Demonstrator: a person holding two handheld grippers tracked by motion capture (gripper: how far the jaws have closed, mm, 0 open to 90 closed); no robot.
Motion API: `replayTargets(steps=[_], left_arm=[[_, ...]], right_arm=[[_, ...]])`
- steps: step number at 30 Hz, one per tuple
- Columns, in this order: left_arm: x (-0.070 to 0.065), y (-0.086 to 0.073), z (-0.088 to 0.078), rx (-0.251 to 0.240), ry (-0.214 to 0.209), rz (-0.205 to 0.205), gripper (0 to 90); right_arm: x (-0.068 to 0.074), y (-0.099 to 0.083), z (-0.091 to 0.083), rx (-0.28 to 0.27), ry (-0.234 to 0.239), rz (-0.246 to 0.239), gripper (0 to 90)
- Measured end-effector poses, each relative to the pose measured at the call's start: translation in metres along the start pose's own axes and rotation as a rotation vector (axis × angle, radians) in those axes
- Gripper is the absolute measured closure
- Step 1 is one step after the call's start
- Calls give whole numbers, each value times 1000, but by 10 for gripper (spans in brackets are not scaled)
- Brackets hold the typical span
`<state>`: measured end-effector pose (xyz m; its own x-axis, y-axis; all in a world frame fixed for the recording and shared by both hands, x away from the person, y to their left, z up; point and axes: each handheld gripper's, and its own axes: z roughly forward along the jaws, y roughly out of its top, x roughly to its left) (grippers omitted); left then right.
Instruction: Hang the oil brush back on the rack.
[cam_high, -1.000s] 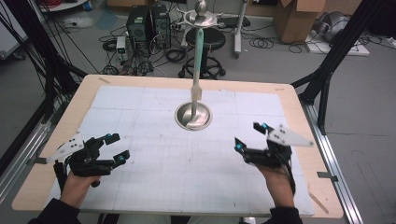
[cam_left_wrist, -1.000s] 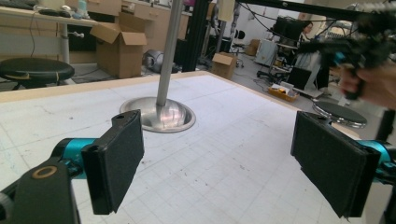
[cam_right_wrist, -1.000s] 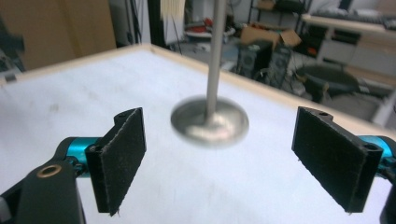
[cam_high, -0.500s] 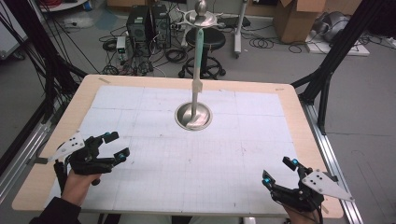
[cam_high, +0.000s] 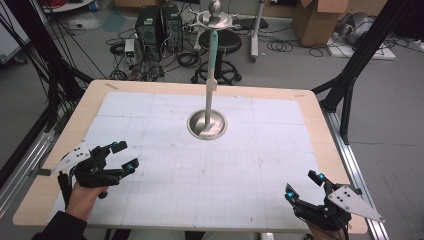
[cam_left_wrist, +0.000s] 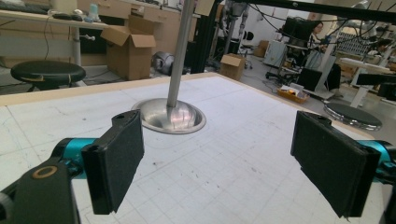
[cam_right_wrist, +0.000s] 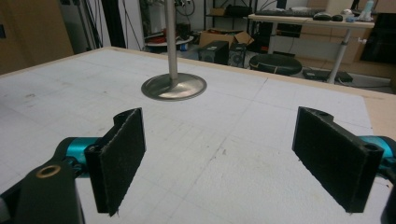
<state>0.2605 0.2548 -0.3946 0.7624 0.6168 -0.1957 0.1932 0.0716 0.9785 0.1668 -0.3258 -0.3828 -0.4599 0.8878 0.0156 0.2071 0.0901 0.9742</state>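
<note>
With both jaws spread wide and nothing held, the left claw and right claw are poised low over the bench, the stand well ahead between them, so a forward reach seems called for next.

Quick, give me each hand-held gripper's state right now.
Left hand-held gripper: open, holding nothing.
Right hand-held gripper: open, holding nothing.

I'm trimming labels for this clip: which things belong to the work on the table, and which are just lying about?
In the work: metal stand; left hand-held gripper, open; right hand-held gripper, open.

Lying about: black stool; cardboard box; computer towers; floor cables.
</note>
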Motion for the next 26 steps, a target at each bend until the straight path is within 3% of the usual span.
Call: replayTargets(steps=[26], left_arm=[[0, -1, -2, -4, -2, -6, 176]], right_arm=[[2, -3, 6, 37, 1, -4, 163]])
